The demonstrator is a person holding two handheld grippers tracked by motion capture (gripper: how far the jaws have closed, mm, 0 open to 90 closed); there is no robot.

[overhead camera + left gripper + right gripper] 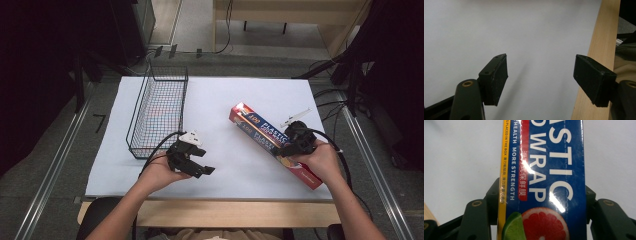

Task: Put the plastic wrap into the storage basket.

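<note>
On the white table, right gripper jaws pinch the plastic wrap box, hiding its middle; left gripper jaws spread, empty.

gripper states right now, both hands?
Left gripper: open, nothing between its jaws, over the white table cover.
Right gripper: closed on the plastic wrap box.
</note>
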